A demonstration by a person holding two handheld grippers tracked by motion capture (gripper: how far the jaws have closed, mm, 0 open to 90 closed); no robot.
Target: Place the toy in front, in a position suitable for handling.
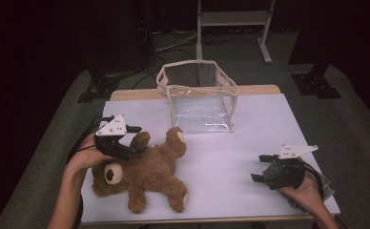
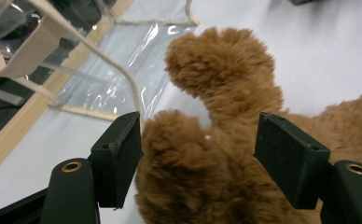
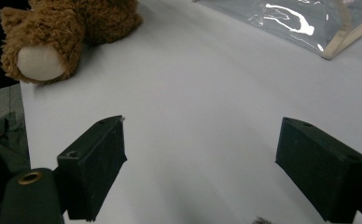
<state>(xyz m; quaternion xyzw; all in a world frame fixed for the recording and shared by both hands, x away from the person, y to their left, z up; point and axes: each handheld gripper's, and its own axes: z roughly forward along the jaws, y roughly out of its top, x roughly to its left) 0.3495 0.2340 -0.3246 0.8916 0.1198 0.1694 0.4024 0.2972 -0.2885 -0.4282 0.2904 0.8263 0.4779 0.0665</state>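
Near the table's (image 1: 250, 143) front left corner a brown teddy bear (image 1: 145, 174) lies on the white top, head toward the left edge and one cream-soled foot by the front edge. The left gripper (image 1: 126, 143) sits over its upper body; in the left gripper view its fingers (image 2: 118, 158) straddle a raised furry arm, the left finger against the fur, the right one close beside it, not clearly pinching. Toward the front right corner the right gripper (image 1: 264, 167) hovers over bare table, fingers (image 3: 95, 163) spread with nothing between. Toward the back edge, near the middle, stands a clear plastic bag (image 1: 200, 98) with cream trim, its top open.
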